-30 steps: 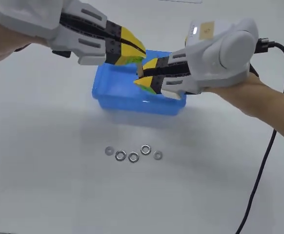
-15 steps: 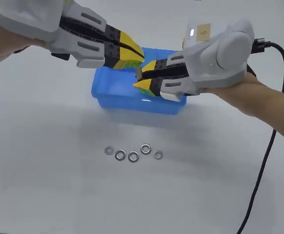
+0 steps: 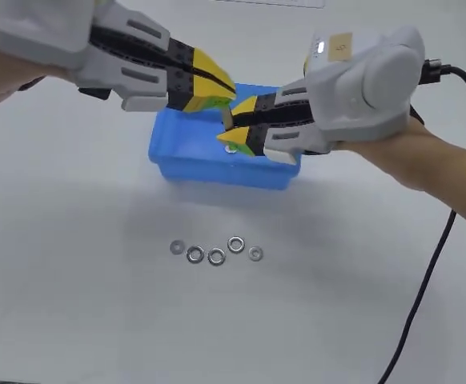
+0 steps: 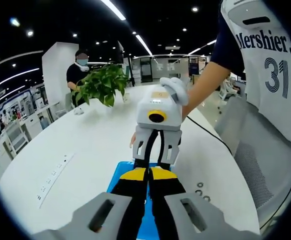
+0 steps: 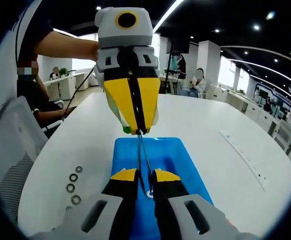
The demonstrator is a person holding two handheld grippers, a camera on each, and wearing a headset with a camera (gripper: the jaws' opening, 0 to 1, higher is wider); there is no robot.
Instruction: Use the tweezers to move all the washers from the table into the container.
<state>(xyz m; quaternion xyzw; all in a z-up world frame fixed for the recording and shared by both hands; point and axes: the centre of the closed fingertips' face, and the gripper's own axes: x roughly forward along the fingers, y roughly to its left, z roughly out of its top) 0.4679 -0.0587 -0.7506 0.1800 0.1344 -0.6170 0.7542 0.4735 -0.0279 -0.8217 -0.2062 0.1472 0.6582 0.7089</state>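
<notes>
White counter point(image 3: 73, 304), with a blue container point(image 3: 185, 164) toward 12 o'clock in the head view. Above the container, the left gripper point(image 3: 229, 88) enters from 10 o'clock, clamped on the top end of the tweezers point(image 5: 141, 160). The right gripper point(image 3: 228, 126) enters from 3 o'clock with its jaws close on either side of the tweezers' arms; whether they press cannot be told. One washer point(image 5: 149, 194), not seen on the container floor a second ago, now lies there at the tweezers' tips and is judged delivered, while five washers point(image 3: 216, 257) wait in a row at 6 o'clock of the container.
</notes>
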